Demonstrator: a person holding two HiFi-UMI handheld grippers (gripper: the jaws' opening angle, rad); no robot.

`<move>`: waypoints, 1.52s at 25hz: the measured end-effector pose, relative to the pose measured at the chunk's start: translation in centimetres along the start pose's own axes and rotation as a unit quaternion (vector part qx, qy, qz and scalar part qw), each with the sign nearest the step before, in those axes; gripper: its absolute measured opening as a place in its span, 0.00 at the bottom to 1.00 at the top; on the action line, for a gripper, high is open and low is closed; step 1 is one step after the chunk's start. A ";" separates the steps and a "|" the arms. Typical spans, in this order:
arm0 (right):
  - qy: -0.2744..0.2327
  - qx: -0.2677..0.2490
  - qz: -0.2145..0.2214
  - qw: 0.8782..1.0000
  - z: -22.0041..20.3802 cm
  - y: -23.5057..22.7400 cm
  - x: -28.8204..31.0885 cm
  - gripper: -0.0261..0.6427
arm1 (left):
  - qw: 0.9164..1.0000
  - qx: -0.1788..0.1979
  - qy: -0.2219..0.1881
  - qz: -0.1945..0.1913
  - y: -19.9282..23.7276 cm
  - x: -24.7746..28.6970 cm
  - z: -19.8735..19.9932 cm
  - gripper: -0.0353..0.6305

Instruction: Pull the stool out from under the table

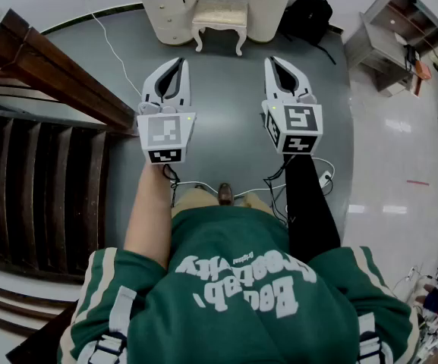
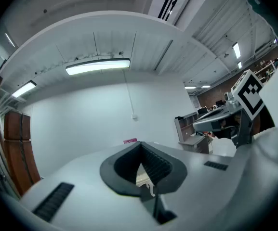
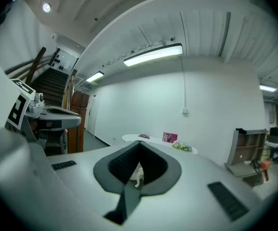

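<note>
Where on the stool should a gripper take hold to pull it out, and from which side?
Probably the front edge of the stool seat, approached from the person's side. That edge faces outward, clear of the white dressing table, while the stool's back sits tucked in the kneehole. The curved legs look harder to clamp.

Wooden staircase (image 1: 36,188), black bag (image 1: 308,15)

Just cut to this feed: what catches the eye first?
Two grippers, the left gripper and right gripper, both shut and empty, held side by side in the middle of the head view. Ahead of them a cream stool sits partly under a white table; a dark wooden staircase fills the left.
</note>
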State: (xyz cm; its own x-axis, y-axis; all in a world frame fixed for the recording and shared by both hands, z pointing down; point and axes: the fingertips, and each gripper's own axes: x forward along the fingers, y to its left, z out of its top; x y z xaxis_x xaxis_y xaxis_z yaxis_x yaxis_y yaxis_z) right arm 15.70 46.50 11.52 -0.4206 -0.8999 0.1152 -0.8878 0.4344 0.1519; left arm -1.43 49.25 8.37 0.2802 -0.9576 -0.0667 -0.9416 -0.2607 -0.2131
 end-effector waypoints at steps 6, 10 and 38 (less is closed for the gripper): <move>-0.004 -0.007 0.005 1.000 -0.1 -0.1 -0.2 0.05 | 1.000 0.005 -0.006 -0.001 -0.7 0.1 0.3 0.07; -0.005 -0.008 0.007 1.000 -0.2 -0.2 -0.5 0.05 | 1.000 0.004 -0.010 -0.001 -0.9 -0.1 0.7 0.07; -0.021 0.005 0.012 1.000 -1.0 -1.7 -0.5 0.05 | 1.000 -0.007 0.005 0.006 -2.4 1.0 0.0 0.07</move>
State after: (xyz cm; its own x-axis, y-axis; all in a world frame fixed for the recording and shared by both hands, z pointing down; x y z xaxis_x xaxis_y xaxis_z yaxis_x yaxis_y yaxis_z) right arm 17.63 46.23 12.16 -0.4484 -0.8905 0.0768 -0.8796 0.4549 0.1390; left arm 1.15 48.91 8.80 0.2673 -0.9618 -0.0595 -0.9473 -0.2510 -0.1988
